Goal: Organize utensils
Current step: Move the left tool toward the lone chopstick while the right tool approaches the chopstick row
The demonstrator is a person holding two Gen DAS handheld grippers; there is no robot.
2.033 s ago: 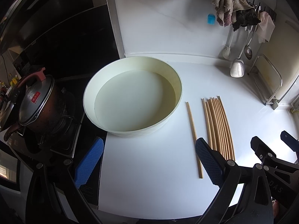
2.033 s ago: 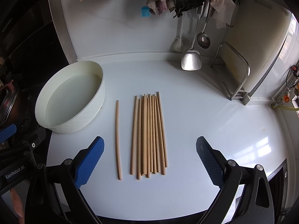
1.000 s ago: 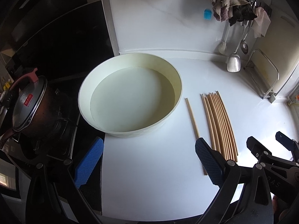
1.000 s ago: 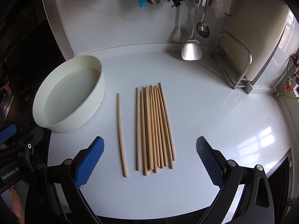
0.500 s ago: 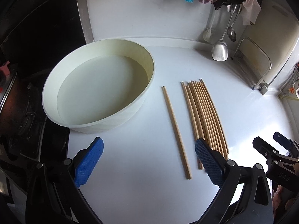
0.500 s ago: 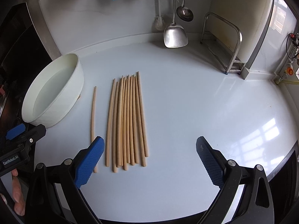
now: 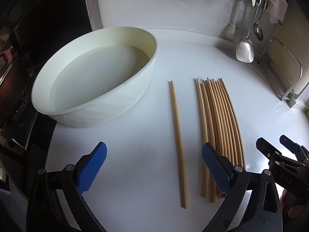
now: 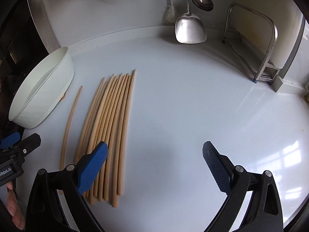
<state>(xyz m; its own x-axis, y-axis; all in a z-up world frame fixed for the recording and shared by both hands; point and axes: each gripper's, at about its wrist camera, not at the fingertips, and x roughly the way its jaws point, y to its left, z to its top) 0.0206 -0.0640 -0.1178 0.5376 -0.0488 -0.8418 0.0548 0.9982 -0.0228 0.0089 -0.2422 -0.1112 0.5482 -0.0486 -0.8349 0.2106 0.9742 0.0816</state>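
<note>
Several wooden chopsticks [image 7: 216, 116] [image 8: 108, 125] lie side by side on the white counter. One single chopstick [image 7: 177, 135] [image 8: 70, 121] lies apart to their left. A round white basin [image 7: 92, 77] [image 8: 40, 94] stands left of it. My left gripper [image 7: 154, 170] is open above the counter, the single chopstick running between its blue pads. My right gripper [image 8: 154, 166] is open; its left pad [image 8: 92, 166] hangs over the near ends of the bundle. Each gripper shows at the edge of the other's view.
A steel spatula [image 8: 190, 29], a ladle [image 8: 202, 0] and a brush hang on the back wall. A metal rack [image 8: 255, 44] with a board stands at the right. A dark stove [image 7: 17, 89] lies left of the basin. Bare counter [image 8: 193, 106] spreads right of the chopsticks.
Both grippers have swung right and come lower and closer to the counter. The single chopstick now lies between the left gripper's pads; the bundle has slid under the right gripper's left pad.
</note>
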